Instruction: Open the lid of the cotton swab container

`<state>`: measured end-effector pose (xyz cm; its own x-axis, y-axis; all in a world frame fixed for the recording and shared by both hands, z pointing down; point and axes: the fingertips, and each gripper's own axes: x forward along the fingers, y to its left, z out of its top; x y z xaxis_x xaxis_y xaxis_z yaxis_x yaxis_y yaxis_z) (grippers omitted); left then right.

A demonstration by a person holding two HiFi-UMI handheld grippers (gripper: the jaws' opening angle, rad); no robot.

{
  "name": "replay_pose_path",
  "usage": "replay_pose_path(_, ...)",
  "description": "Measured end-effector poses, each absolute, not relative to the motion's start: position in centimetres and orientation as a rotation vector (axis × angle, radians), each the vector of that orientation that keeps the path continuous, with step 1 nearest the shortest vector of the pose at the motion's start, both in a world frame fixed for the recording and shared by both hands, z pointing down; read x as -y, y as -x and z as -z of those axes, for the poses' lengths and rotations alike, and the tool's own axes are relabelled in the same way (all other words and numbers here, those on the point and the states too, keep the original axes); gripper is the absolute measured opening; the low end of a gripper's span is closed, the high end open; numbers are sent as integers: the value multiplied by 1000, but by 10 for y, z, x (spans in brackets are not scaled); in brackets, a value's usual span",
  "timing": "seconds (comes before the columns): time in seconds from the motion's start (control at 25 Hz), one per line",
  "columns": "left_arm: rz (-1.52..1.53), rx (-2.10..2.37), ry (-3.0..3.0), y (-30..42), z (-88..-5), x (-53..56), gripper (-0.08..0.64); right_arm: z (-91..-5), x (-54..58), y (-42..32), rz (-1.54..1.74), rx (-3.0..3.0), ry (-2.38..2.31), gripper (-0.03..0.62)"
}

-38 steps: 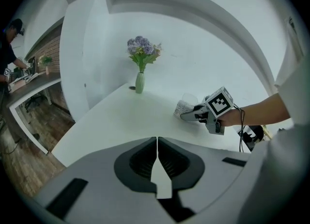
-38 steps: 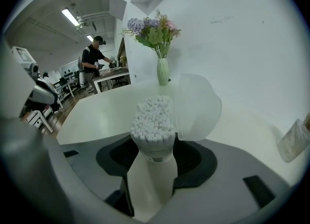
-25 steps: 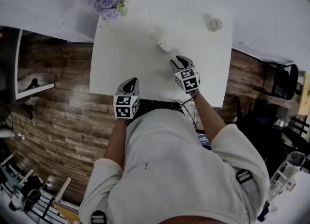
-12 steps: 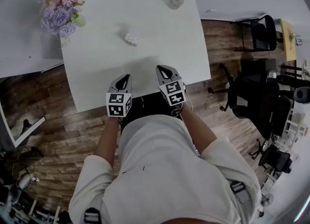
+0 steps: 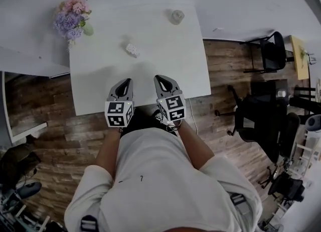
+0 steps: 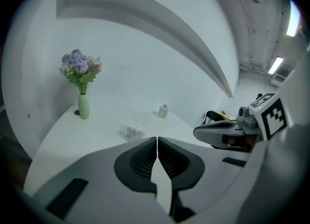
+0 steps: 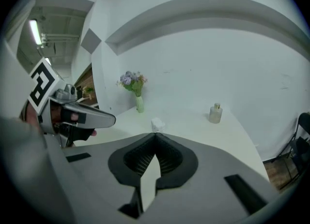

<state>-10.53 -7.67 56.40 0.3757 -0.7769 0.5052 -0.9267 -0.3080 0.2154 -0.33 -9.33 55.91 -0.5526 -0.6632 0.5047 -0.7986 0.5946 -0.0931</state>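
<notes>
Both grippers have drawn back to the near edge of the table (image 5: 165, 70) since a second ago, when the right one reached further in toward the swab box, and its jaws have closed meanwhile. Now the left gripper (image 5: 125, 82) and the right gripper (image 5: 159, 78) hover side by side, close to the person's body. Each has its jaws clenched together, with nothing between the pads. The swab box (image 5: 132, 50) stands alone near the middle of the table, ahead of both grippers and apart from them. It is too small to tell how its lid sits. A vase (image 5: 74, 17) of flowers stands at the far left corner. A small bottle (image 5: 176, 16) stands near the far right edge, and a black chair (image 5: 273, 50) stands off to the right on the wooden floor (image 5: 60, 120).
</notes>
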Motion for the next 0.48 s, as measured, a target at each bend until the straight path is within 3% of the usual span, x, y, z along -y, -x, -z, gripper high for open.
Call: replay_pose_path(0.48, -299, 1707, -2246, 64, -461, 32, 25, -451, 71, -58, -229, 2614, -1281, -2)
